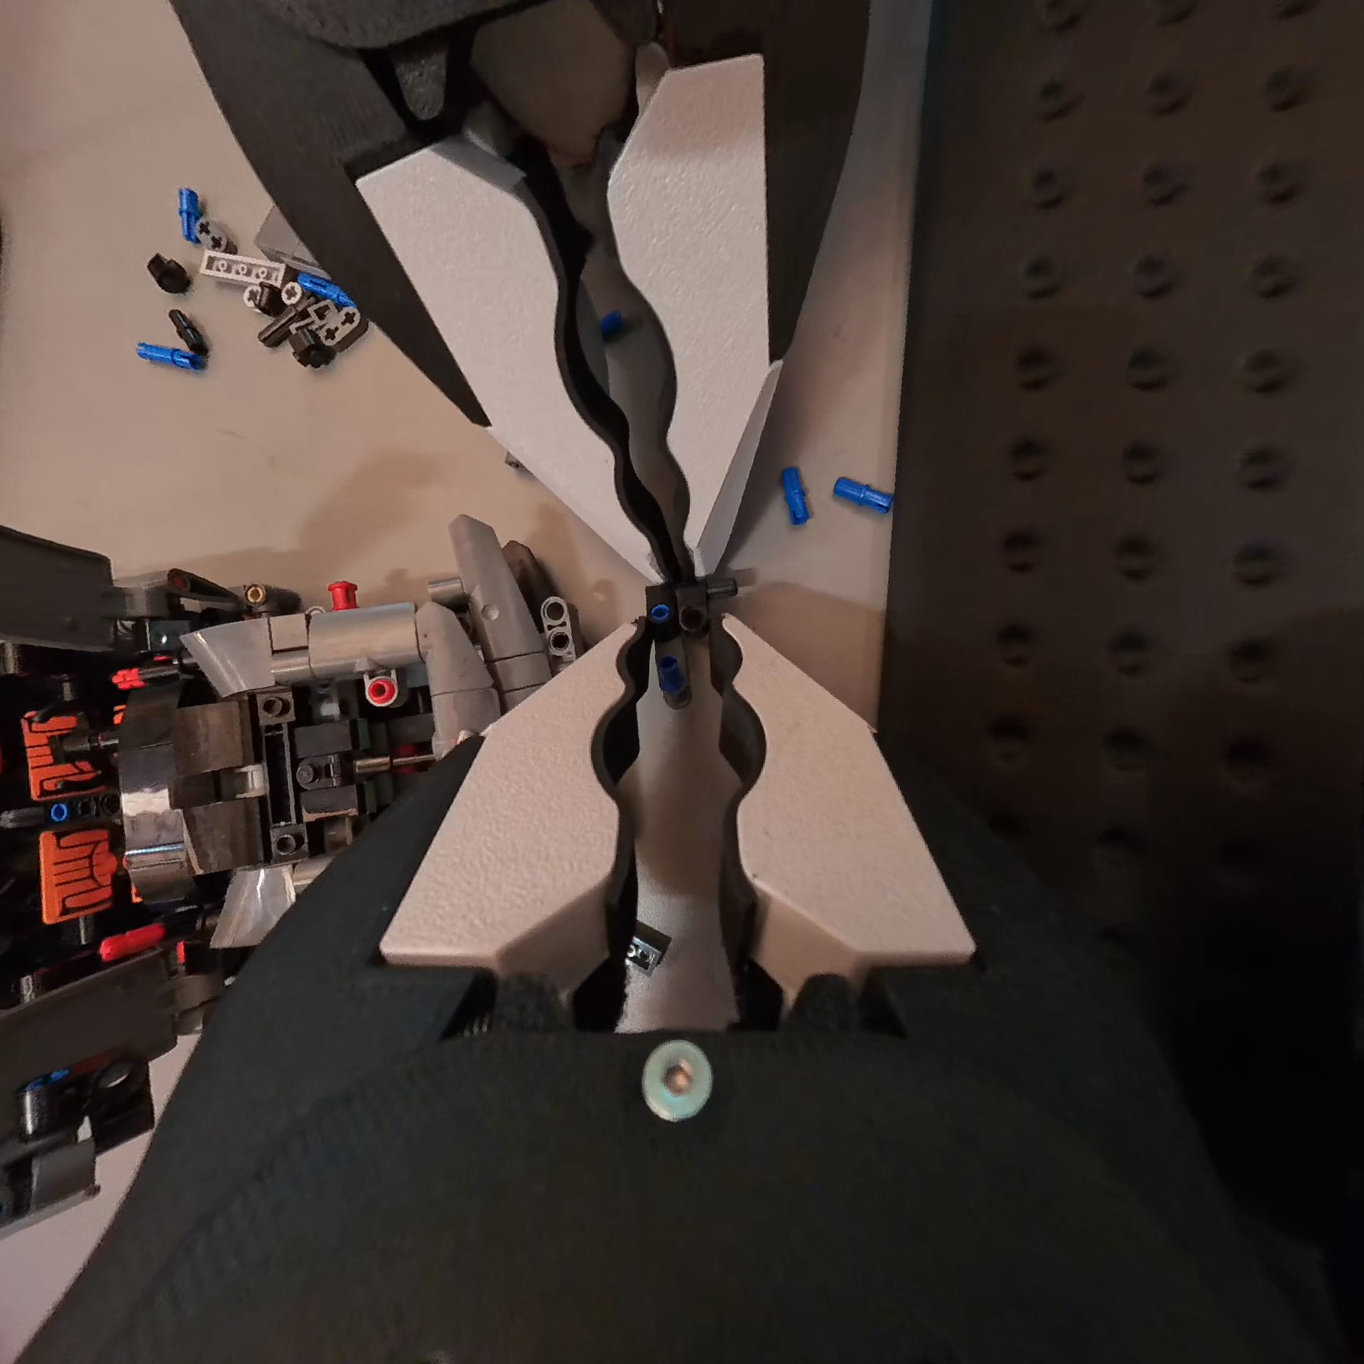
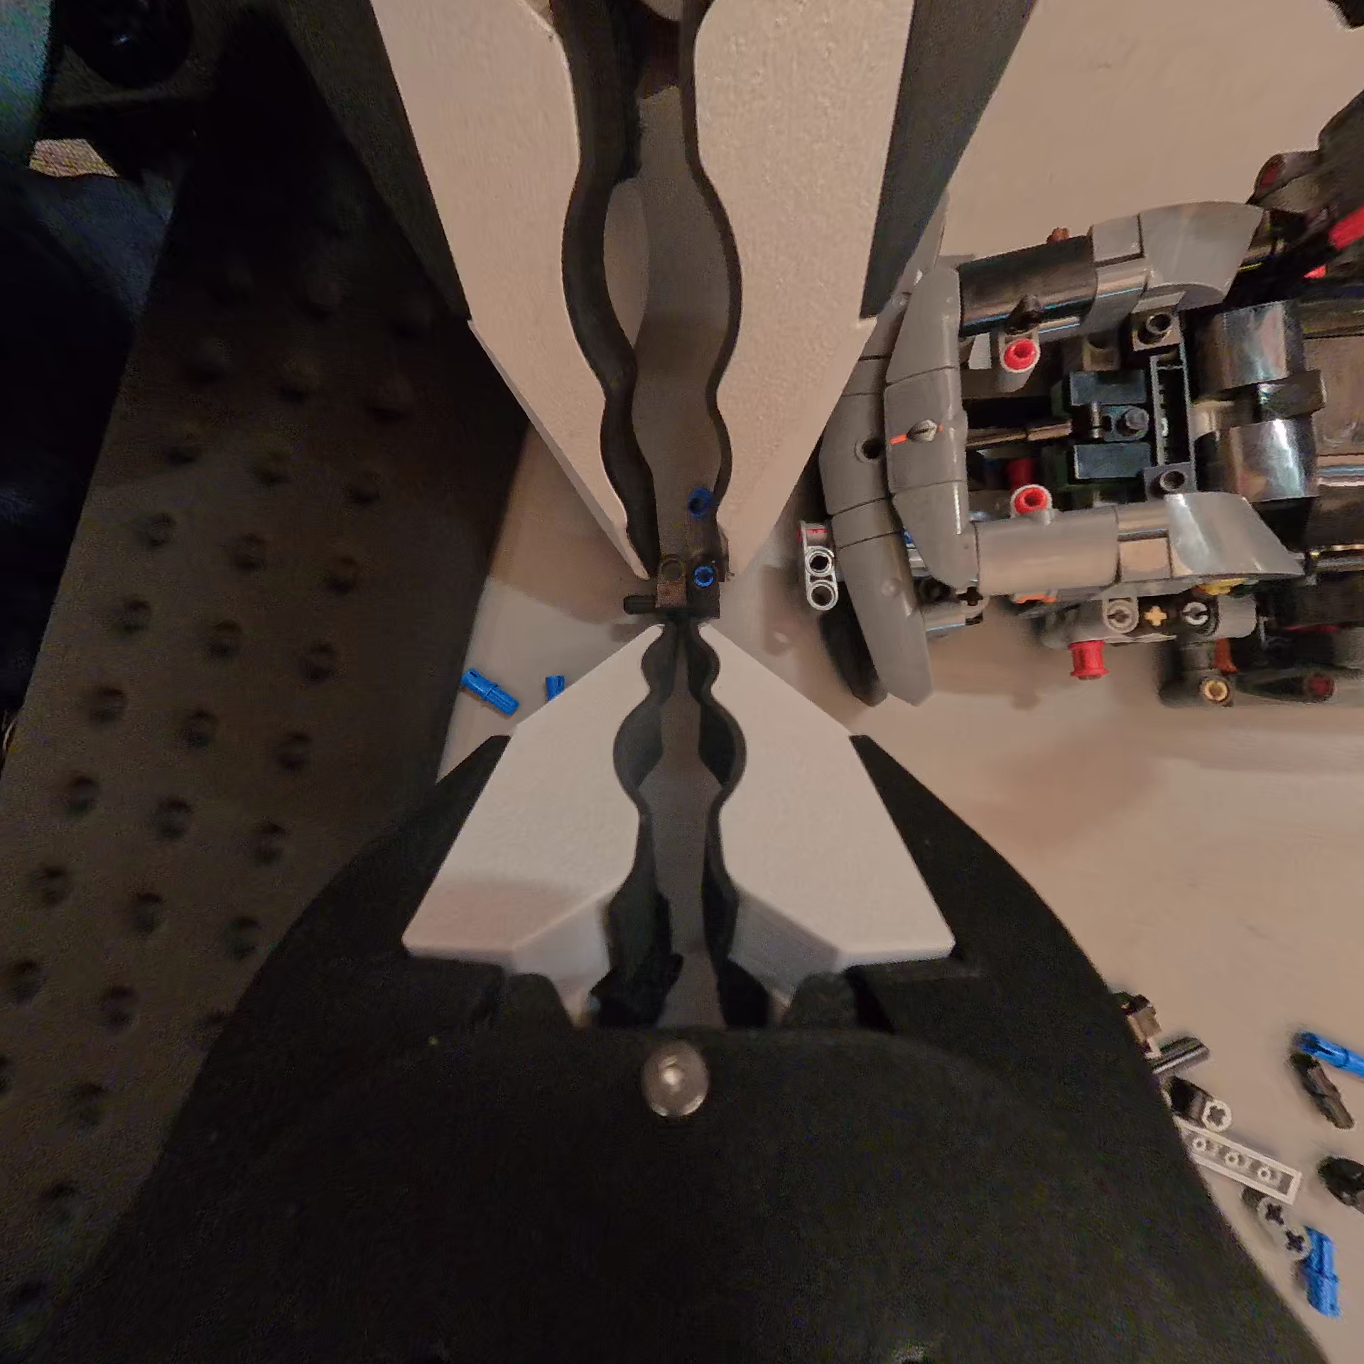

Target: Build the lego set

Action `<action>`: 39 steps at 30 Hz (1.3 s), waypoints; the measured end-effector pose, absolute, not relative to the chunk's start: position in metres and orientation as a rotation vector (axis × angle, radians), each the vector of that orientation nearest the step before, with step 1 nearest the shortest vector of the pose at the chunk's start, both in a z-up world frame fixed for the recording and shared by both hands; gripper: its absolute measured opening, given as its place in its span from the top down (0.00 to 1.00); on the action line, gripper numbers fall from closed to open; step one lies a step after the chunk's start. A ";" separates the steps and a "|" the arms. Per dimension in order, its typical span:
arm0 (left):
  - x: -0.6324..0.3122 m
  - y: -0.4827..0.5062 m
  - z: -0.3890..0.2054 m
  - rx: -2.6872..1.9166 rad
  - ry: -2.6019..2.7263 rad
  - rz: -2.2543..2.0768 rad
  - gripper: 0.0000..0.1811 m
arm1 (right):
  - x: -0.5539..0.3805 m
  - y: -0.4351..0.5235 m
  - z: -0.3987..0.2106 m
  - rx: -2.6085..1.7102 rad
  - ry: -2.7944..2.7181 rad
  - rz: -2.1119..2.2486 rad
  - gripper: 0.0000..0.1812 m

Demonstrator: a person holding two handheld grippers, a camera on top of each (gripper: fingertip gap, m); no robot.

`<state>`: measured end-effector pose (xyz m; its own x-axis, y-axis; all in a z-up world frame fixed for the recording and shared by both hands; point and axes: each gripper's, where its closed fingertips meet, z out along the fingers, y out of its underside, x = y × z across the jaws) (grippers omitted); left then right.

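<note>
My left gripper (image 1: 680, 627) and right gripper (image 2: 683, 633) meet tip to tip above the beige table. The left gripper is shut on a small black connector (image 1: 683, 607) that has a blue pin in one hole and a black pin (image 1: 727, 588) sticking out sideways. A second blue pin (image 1: 670, 672) shows between the left fingers. The right gripper, seen from the top in the left wrist view (image 1: 675, 574), is shut, with its tips touching the connector (image 2: 686, 583); I cannot tell if it pinches it. The grey-and-black lego vehicle (image 1: 295, 708) (image 2: 1107, 443) lies beside them.
A pile of loose black, grey and blue parts (image 1: 280, 295) (image 2: 1255, 1166) lies on the table. Two blue pins (image 1: 827, 493) (image 2: 487, 690) lie near the edge of a dark dimpled mat (image 1: 1144, 443) (image 2: 221, 664) beside the table. Left and right tips are no more than a few centimetres apart.
</note>
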<state>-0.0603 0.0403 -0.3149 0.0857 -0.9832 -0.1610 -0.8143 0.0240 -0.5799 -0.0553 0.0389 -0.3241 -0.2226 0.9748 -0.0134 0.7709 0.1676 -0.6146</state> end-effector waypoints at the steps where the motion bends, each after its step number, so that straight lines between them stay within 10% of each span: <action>1: -0.060 0.040 -0.315 -1.833 1.766 -0.410 0.93 | -0.055 0.039 -0.324 -1.653 -2.066 0.719 1.00; 24: -0.059 0.051 -0.214 -1.695 1.194 -1.270 0.93 | -0.058 0.061 -0.220 -1.242 -1.713 0.581 0.81; 39: -0.049 0.042 -0.205 -1.621 1.280 -1.506 0.93 | -0.052 0.046 -0.209 -1.162 -1.720 0.752 0.91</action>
